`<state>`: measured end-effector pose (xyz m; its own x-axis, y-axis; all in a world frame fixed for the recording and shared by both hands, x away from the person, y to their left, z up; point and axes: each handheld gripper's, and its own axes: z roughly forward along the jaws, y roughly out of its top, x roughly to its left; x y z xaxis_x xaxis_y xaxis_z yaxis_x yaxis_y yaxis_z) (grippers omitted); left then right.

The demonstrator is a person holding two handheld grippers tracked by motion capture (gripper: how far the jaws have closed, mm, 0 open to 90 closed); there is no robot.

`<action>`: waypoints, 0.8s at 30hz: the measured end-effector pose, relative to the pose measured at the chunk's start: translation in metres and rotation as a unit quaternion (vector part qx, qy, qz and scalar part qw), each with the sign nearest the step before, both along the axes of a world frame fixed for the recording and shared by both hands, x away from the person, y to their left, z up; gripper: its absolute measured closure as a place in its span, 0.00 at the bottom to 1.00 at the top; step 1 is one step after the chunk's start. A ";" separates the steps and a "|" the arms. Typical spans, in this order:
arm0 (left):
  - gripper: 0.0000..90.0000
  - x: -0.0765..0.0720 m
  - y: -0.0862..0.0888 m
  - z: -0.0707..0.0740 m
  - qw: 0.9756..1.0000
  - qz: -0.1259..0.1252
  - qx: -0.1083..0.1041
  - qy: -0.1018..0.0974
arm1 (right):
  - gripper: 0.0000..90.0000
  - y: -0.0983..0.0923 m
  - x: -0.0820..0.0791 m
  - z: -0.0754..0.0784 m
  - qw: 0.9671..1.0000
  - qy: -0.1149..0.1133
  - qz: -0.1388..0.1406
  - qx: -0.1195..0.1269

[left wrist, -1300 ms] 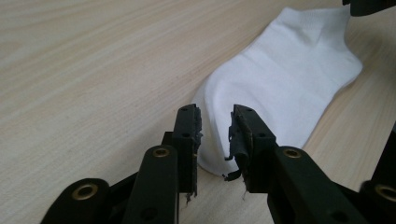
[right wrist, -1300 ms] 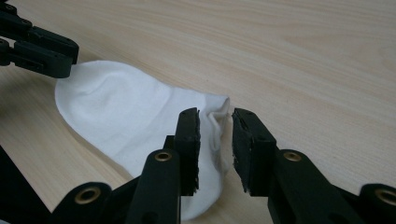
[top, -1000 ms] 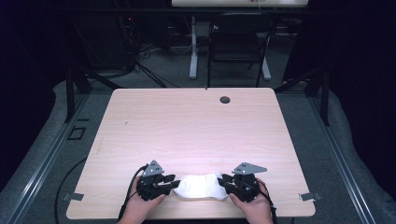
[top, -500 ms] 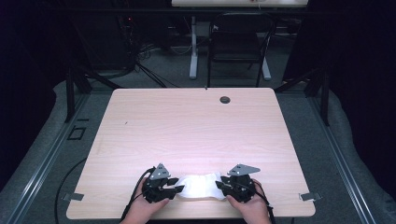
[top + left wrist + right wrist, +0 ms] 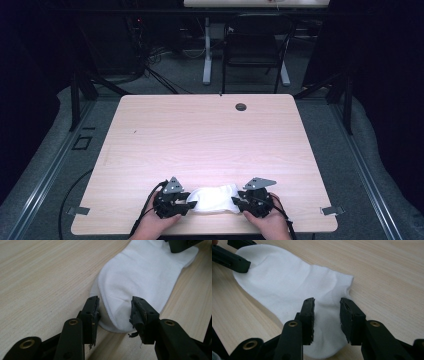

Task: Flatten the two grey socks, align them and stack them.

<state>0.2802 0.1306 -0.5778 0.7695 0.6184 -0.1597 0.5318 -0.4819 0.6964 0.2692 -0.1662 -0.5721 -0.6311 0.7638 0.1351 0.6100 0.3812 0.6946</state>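
Note:
A white sock [image 5: 212, 198] lies flat on the pale wooden table [image 5: 210, 140], close to its near edge. My left gripper [image 5: 189, 204] stands at the sock's left end and my right gripper [image 5: 235, 204] at its right end. In the left gripper view the sock [image 5: 142, 272] has one rounded end between my left gripper's [image 5: 115, 312] spread jaws, and the pads do not press on it. In the right gripper view the sock's [image 5: 287, 282] other end lies between my right gripper's [image 5: 327, 315] parted jaws. Both pairs of jaws have just been opening.
A small dark round grommet [image 5: 241, 106] sits near the table's far edge. A chair [image 5: 252, 50] and a desk leg stand beyond the table. Metal brackets [image 5: 332, 210] stick out at the near corners. The table's front edge runs just under the hands.
Both pairs of jaws have spread apart at the sock's ends. The sock has settled flat on the table. The hands have hardly moved.

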 end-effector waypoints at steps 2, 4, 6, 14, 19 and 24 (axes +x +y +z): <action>0.64 0.000 0.000 0.000 1.000 0.000 0.000 -0.001 | 0.72 0.000 0.000 0.000 1.000 0.001 0.000 0.001; 0.64 0.000 0.000 0.000 1.000 -0.001 0.001 -0.003 | 0.72 0.000 0.001 0.000 1.000 0.003 -0.002 -0.002; 0.64 0.001 0.001 0.000 1.000 0.000 0.002 -0.005 | 0.71 0.001 0.002 0.000 1.000 0.001 -0.002 -0.003; 0.64 0.006 0.002 -0.001 1.000 0.013 0.004 -0.012 | 0.71 0.007 0.008 0.001 1.000 -0.001 -0.007 -0.009; 0.65 0.011 0.004 0.000 1.000 0.013 0.014 -0.020 | 0.71 0.012 0.012 0.001 1.000 -0.003 -0.009 -0.015; 0.64 0.021 0.008 -0.002 0.999 0.029 0.016 -0.026 | 0.71 0.017 0.019 0.002 1.000 -0.005 -0.006 -0.024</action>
